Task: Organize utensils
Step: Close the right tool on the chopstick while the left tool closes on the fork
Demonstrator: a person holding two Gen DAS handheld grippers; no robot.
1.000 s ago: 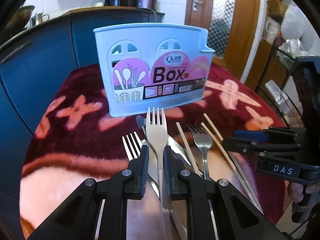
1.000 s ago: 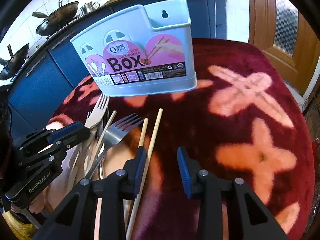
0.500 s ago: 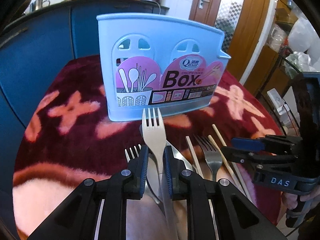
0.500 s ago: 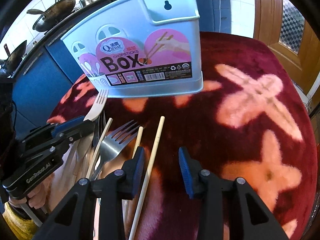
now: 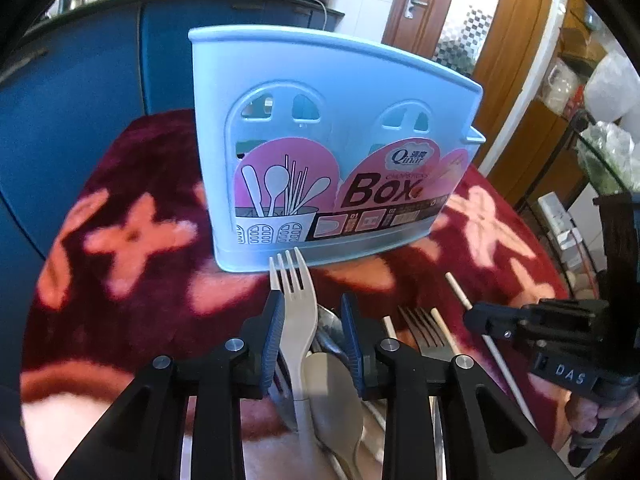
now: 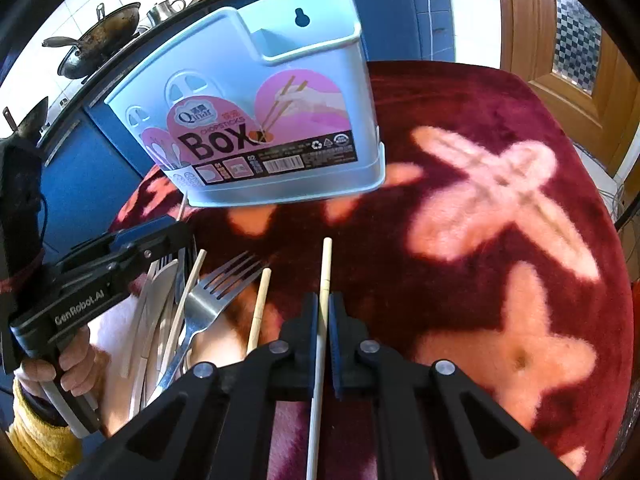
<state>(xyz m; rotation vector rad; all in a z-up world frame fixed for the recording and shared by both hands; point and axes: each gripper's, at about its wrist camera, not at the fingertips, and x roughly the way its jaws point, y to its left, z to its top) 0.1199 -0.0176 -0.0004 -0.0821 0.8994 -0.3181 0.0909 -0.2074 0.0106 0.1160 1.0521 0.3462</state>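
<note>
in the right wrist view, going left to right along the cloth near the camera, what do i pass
left hand-held gripper → thin chopstick → metal fork → short chopstick → chopstick clamped in the right hand-held gripper → bare red patterned cloth

Utensil box (image 5: 320, 120) stands on blanket (image 5: 132, 264) behind forks (image 5: 292, 304) and chopsticks (image 6: 326, 268).

fork handle (image 5: 304, 432) — cut off, btm edge
</note>
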